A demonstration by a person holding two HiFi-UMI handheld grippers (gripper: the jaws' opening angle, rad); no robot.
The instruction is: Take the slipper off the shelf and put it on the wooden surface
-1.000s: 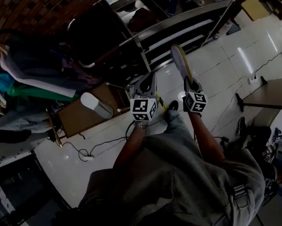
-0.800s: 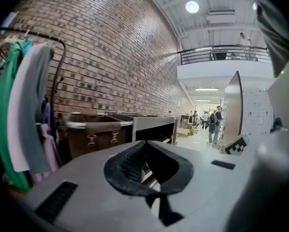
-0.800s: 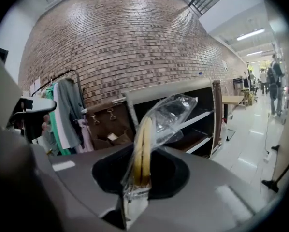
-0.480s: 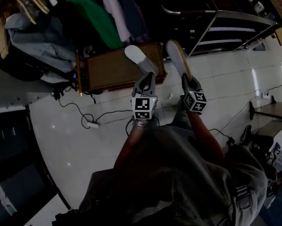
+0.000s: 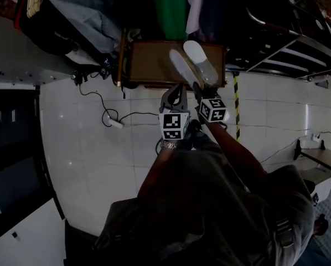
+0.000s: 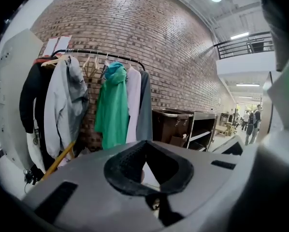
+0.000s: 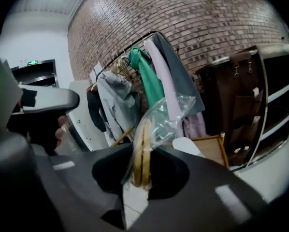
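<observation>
Slipper (image 5: 180, 71) in a clear bag (image 7: 171, 115), held edge-on over the wooden surface (image 5: 149, 62)
Right hand-held gripper (image 5: 198, 93) is clamped narrowly on its heel end; a second white slipper (image 5: 201, 60) lies on the wood just beside it. Left hand-held gripper (image 5: 174, 93) hangs near, jaws seemingly together, empty.

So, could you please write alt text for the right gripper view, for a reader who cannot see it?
The right tool grips a slipper in clear plastic, seen edge-on between its jaws. Behind it, a second white slipper lies on a wooden surface by a clothes rack against a brick wall.
</observation>
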